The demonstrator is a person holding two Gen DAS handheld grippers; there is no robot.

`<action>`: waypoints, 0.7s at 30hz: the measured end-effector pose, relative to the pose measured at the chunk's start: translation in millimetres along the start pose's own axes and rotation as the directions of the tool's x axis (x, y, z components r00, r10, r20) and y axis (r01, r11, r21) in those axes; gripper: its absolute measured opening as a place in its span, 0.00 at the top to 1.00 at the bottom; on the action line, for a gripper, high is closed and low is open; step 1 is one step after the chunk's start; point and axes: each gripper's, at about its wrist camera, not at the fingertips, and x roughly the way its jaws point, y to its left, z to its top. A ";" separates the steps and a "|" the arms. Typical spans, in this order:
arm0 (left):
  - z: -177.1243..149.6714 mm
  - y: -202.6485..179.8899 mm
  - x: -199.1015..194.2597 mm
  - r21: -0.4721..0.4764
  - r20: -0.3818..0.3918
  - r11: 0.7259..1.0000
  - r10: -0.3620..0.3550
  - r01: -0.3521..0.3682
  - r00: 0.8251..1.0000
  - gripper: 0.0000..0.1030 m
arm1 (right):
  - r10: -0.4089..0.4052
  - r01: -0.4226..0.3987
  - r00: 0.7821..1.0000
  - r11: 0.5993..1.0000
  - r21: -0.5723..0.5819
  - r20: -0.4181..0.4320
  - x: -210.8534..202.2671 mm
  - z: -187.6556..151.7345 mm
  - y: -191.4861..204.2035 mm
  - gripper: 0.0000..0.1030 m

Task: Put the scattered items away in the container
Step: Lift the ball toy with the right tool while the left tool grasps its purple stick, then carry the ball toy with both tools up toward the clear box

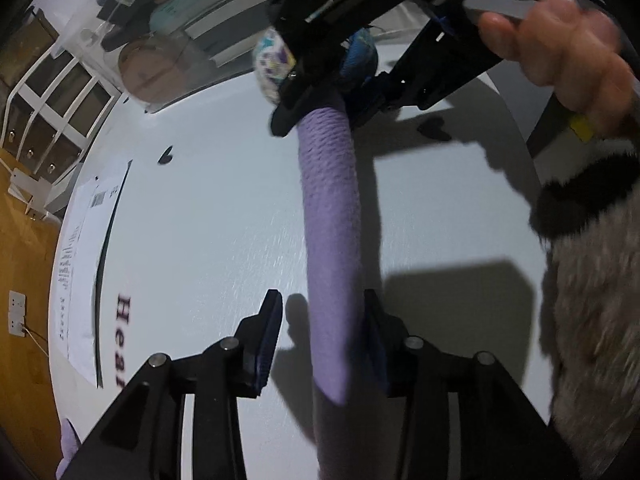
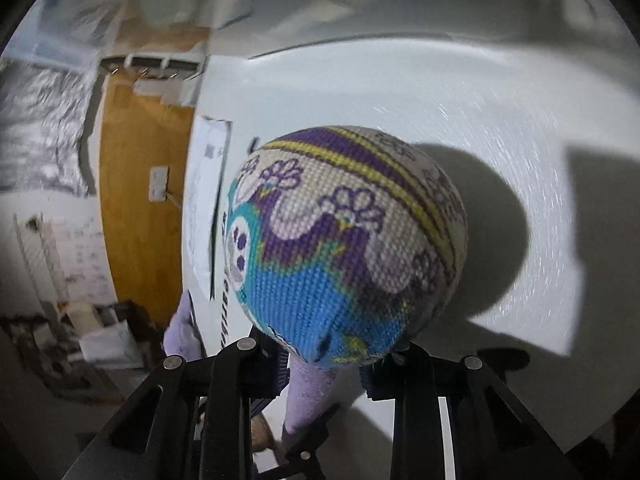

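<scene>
A lilac knitted sock [image 1: 330,220] hangs stretched above the white table [image 1: 200,208]. My right gripper [image 1: 320,96] is shut on its upper part, just under a ball-shaped patterned end [image 1: 272,66]. In the right wrist view that patterned ball [image 2: 344,240], purple, blue and cream, fills the middle beyond my right gripper [image 2: 324,356]. My left gripper [image 1: 322,332] is open around the sock's lower part; the right finger [image 1: 376,340] touches it, the left finger [image 1: 270,340] stands apart. The clear container [image 1: 168,36] with books and items sits at the far left.
A printed sheet [image 1: 84,256] lies at the table's left edge, with a wooden floor [image 1: 24,264] beyond. Another lilac sock [image 2: 182,332] lies at the table edge. A white rack [image 1: 52,92] stands past the container. The person's furry sleeve [image 1: 592,300] is at the right.
</scene>
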 end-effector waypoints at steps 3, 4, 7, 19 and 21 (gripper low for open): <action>16.3 -0.7 2.1 -0.036 -0.002 0.999 -0.007 0.007 1.000 0.60 | 0.006 -0.006 1.000 0.996 -0.085 0.001 -7.7 1.3 13.0 0.72; 20.9 -1.0 1.1 -0.043 0.003 0.999 -0.009 0.010 1.000 0.60 | 0.008 -0.008 1.000 0.993 -0.114 -0.001 -10.0 -0.4 16.6 0.72; 33.3 -1.8 -2.6 -0.061 0.021 0.998 -0.015 0.016 1.000 0.62 | 0.013 -0.016 1.000 0.977 -0.213 -0.016 -12.9 -4.7 33.6 0.72; 44.6 -10.7 -29.2 -0.062 0.117 0.998 0.040 -0.033 0.992 0.73 | 0.022 -0.042 0.998 0.937 -0.347 -0.063 -22.5 3.6 51.6 0.69; 44.2 -18.9 -34.5 -0.013 0.147 0.997 0.076 -0.075 0.986 0.73 | -0.016 -0.012 0.997 0.930 -0.368 -0.071 -21.1 3.2 53.0 0.66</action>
